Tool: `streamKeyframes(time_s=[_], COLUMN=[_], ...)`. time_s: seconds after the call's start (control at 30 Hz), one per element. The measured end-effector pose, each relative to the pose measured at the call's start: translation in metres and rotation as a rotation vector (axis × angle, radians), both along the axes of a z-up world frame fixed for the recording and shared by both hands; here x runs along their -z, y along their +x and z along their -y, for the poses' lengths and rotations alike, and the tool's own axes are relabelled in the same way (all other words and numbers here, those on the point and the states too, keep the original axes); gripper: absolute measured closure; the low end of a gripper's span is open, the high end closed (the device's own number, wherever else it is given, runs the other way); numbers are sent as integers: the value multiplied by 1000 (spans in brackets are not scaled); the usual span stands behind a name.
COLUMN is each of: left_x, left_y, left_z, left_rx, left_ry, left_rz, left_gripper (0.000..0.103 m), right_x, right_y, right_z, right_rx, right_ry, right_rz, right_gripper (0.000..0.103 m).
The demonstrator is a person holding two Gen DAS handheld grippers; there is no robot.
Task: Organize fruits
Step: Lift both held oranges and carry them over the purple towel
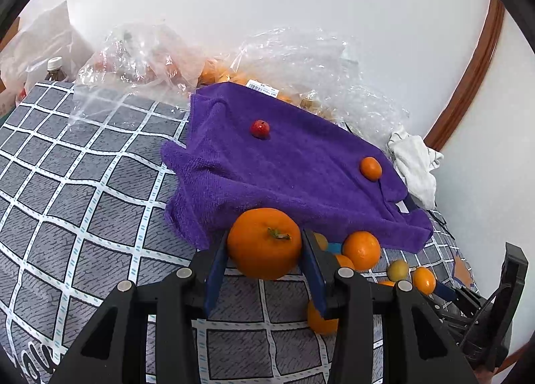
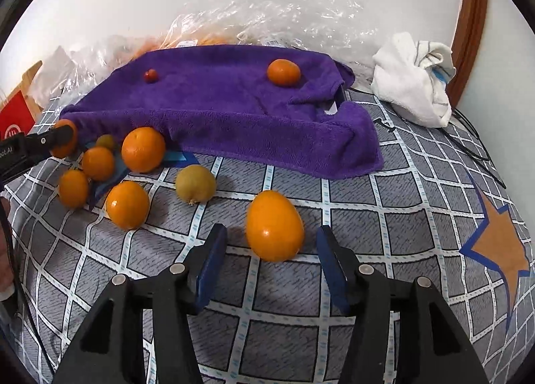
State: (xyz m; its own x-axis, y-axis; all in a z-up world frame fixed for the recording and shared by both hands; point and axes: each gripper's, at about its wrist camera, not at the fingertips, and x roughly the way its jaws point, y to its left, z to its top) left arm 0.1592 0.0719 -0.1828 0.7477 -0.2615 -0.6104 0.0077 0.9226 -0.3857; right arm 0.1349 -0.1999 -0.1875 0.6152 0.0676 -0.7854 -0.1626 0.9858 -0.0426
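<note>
My left gripper is clamped on a stemmed orange, just in front of the purple towel. My right gripper is released; an oval orange fruit lies between its pads on the checked cloth, untouched.

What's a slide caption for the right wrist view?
Right gripper open around an oval orange fruit on the checked cloth, purple towel behind.

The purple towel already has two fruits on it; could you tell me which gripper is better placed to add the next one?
Left. The left gripper is shut on an orange beside the purple towel; the right gripper is open.
</note>
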Motion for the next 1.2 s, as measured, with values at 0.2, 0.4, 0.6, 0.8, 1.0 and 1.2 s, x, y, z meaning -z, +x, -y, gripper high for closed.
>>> streamKeyframes(time_s=[0.2, 0.4, 0.6, 0.8, 1.0, 1.2], left_x=[-2, -4, -5, -9, -12, -36], left_y=[-2, -4, -4, -8, -11, -4], left_z=[2, 2, -2, -4, -12, -17], left_rx=[2, 6, 0, -7, -71, -91], left_ry=[11, 12, -19, -24, 10, 87], left_rz=[15, 32, 40, 60, 84, 74], left_gripper=[62, 62, 62, 62, 62, 62], right_x=[-1, -4, -11, -58, -93, -99], right_y=[4, 4, 4, 10, 45, 90], right_z=[18, 29, 42, 49, 43, 33], right_rx=[40, 47, 72, 72, 52, 41], right_ry=[102, 183, 247, 246, 238, 222], right_rz=[-6, -7, -26, 83, 171, 203], right_gripper=[70, 70, 70, 70, 70, 70])
